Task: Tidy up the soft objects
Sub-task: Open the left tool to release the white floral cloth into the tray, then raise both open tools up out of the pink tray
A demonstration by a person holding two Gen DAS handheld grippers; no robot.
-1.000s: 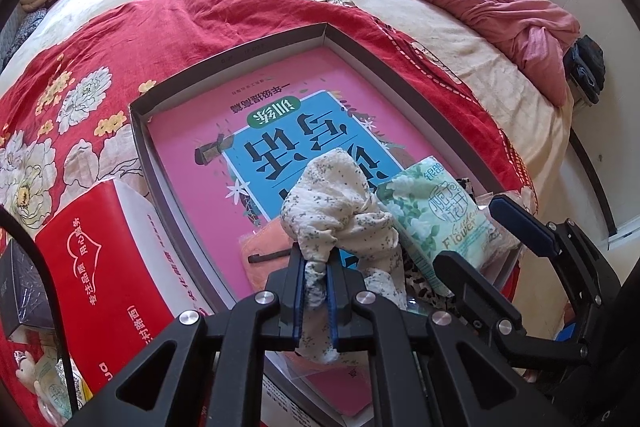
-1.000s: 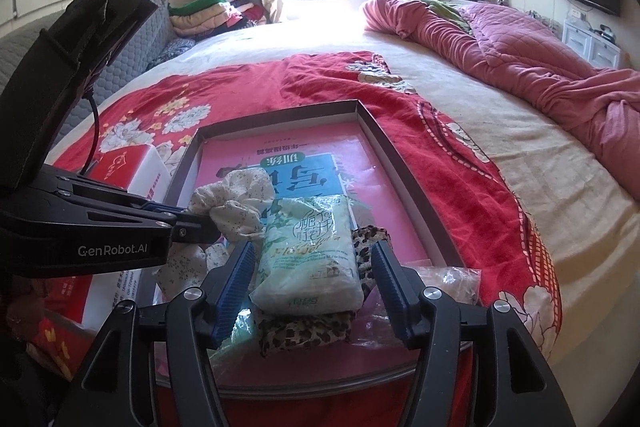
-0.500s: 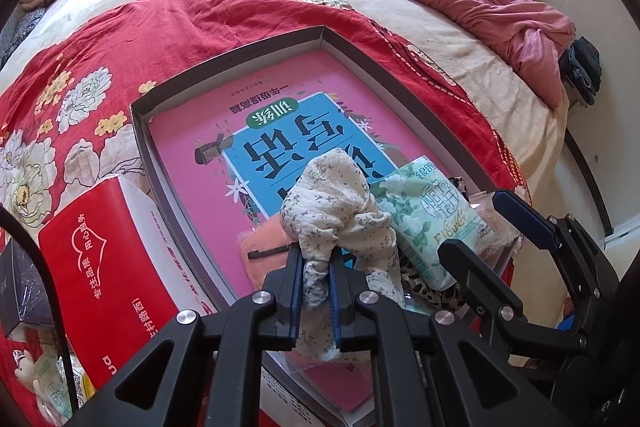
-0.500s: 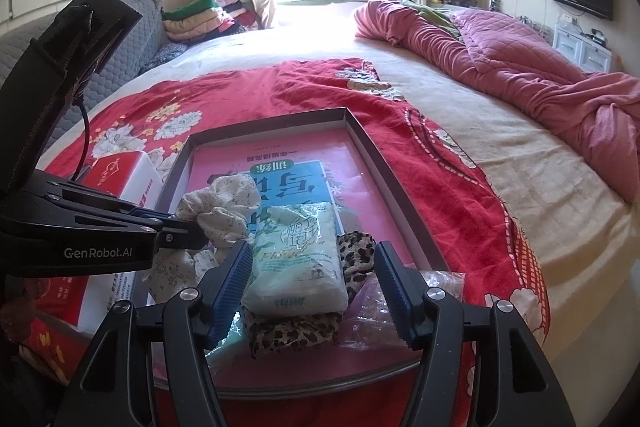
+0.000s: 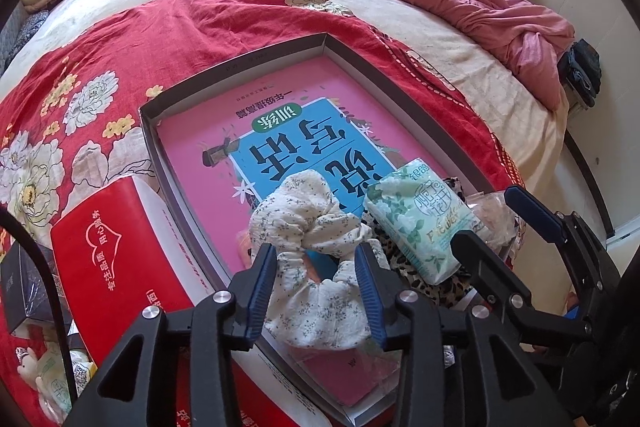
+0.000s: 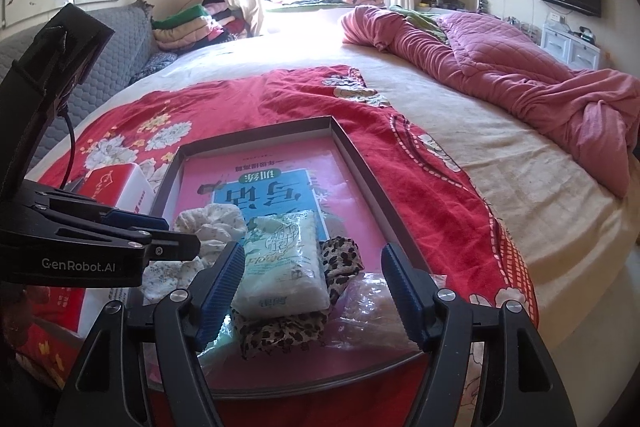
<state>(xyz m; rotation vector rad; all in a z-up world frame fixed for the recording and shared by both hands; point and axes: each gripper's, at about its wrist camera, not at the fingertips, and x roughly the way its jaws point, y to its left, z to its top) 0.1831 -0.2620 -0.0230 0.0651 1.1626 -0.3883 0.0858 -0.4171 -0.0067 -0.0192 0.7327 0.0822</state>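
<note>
A white floral scrunchie (image 5: 312, 227) lies at the near end of the shallow grey box (image 5: 280, 51), on a pink and blue book (image 5: 288, 131). My left gripper (image 5: 316, 291) straddles it, jaws opening, and the fabric spreads loosely between the blue pads. A green-and-white tissue pack (image 6: 284, 267) rests on a leopard-print scrunchie (image 6: 340, 259) to the right. My right gripper (image 6: 312, 287) stands around the pack, jaws opening wide; the right pad is well clear of it. From the right wrist view the floral scrunchie (image 6: 212, 223) sits behind my left gripper's fingers (image 6: 160, 227).
A red tissue box (image 5: 120, 247) stands left of the grey box on the red floral blanket (image 5: 120, 39). A crinkled clear plastic bag (image 6: 372, 303) lies at the box's near right corner. A rumpled pink quilt (image 6: 500, 79) covers the bed's far right. The bed edge drops off at right.
My left jaws went from pinched on the floral scrunchie to apart, and the scrunchie sank and spread out in the box. My right jaws widened slightly around the tissue pack.
</note>
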